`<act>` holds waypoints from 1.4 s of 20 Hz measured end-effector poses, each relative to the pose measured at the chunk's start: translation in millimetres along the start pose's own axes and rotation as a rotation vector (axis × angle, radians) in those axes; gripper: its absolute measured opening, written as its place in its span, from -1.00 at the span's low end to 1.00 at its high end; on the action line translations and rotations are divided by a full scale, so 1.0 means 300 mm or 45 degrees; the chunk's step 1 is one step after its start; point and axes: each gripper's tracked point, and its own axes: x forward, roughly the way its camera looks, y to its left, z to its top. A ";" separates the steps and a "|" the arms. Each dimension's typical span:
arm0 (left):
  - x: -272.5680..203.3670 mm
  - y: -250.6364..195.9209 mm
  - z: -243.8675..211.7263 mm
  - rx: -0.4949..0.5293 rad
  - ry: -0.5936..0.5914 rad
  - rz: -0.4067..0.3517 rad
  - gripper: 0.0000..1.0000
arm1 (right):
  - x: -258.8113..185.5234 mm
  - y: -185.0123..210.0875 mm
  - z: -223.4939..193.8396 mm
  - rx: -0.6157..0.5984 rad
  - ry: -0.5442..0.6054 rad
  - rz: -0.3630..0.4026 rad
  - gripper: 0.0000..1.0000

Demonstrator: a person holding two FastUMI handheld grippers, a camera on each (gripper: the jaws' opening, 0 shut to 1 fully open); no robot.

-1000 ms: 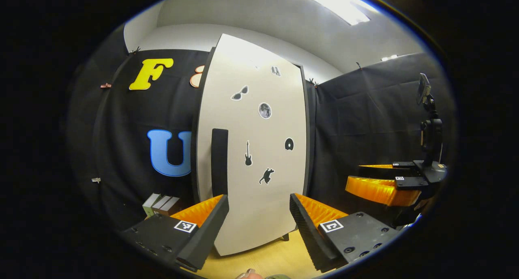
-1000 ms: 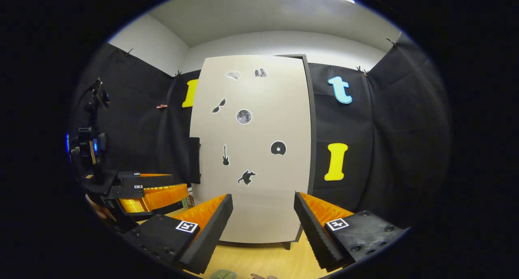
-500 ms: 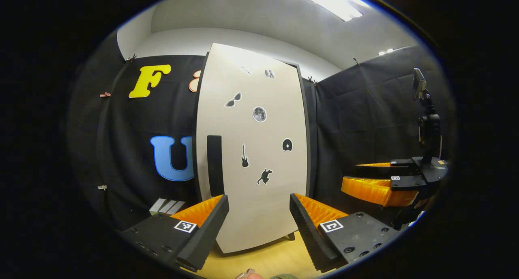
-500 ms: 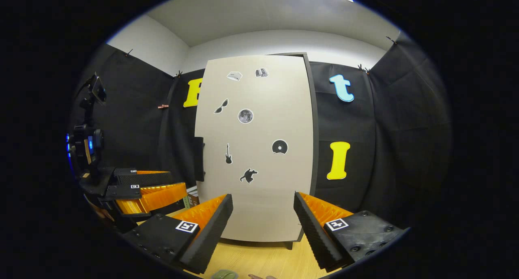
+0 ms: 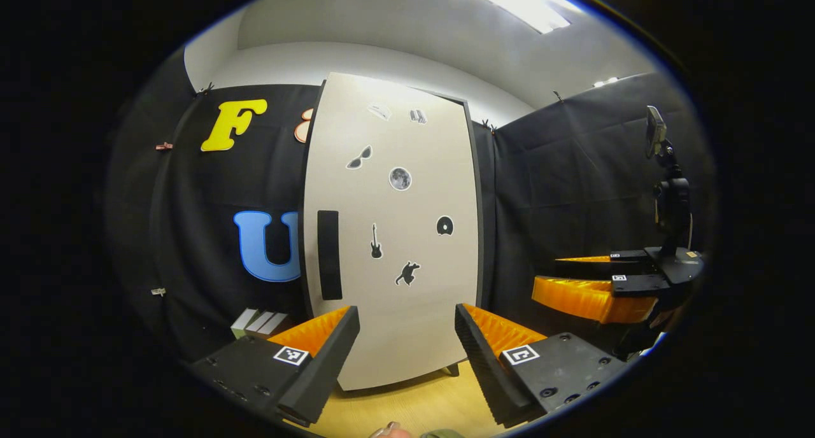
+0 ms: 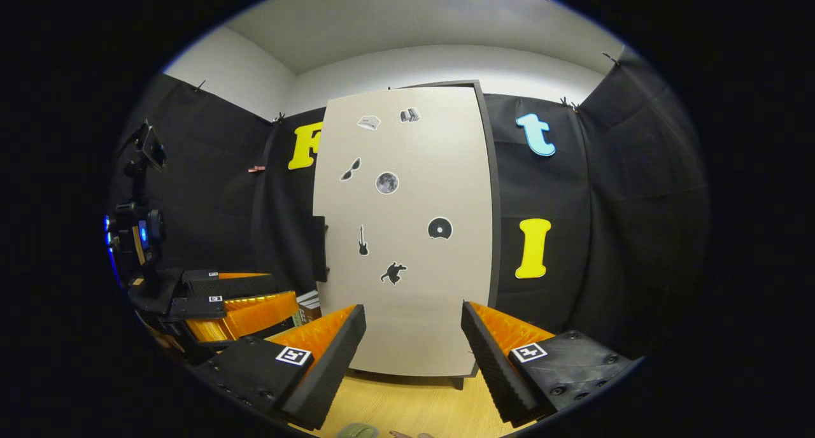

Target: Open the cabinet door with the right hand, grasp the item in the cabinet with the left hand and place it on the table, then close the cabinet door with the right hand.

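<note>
- Now, vs a sec ago: cabinet door (image 5: 395, 234) sits a bit further off in left gripper view and its handle (image 5: 329, 254) has slid leftwards there; in right gripper view the door has drifted slightly right, more of the wall showing to its left. Door itself reads the same, shut flat, so it's the hands that shifted, not the door.
- Meaning, as I judge it: still the approach for step one. Nothing opened, nothing grasped; whole task left.
- Left gripper (image 5: 407, 342): fingers spread wide, holding nothing, aimed at lower part of the door, well apart from it.
- Right gripper (image 6: 412, 342): also spread wide, empty, facing the door (image 6: 407, 234) square-on, not touching. Also seen at right edge of left gripper view (image 5: 592, 291).
- Door look: tall pale panel, small dark stickers scattered on it, dark frame edge on its right side. Handle (image 6: 319, 248) = dark vertical bar on the door's left edge, mid-height.
- Item inside: hidden behind the shut door, can't tell what it is.
- Cabinet stands on a light wood table (image 5: 407, 403); small boxes (image 5: 260, 322) just left of its base.
</note>
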 end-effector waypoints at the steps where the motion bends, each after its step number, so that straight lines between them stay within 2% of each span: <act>1: 0.002 0.000 -0.003 -0.001 0.002 0.000 0.89 | -0.001 0.000 -0.005 -0.003 0.001 0.000 0.95; 21: -0.001 0.010 -0.012 0.014 0.013 0.027 0.90 | 0.007 0.010 -0.025 0.002 0.022 0.002 0.95; 28: 0.007 -0.011 -0.008 -0.024 0.002 -0.018 0.89 | 0.003 0.005 -0.025 -0.008 0.024 -0.006 0.95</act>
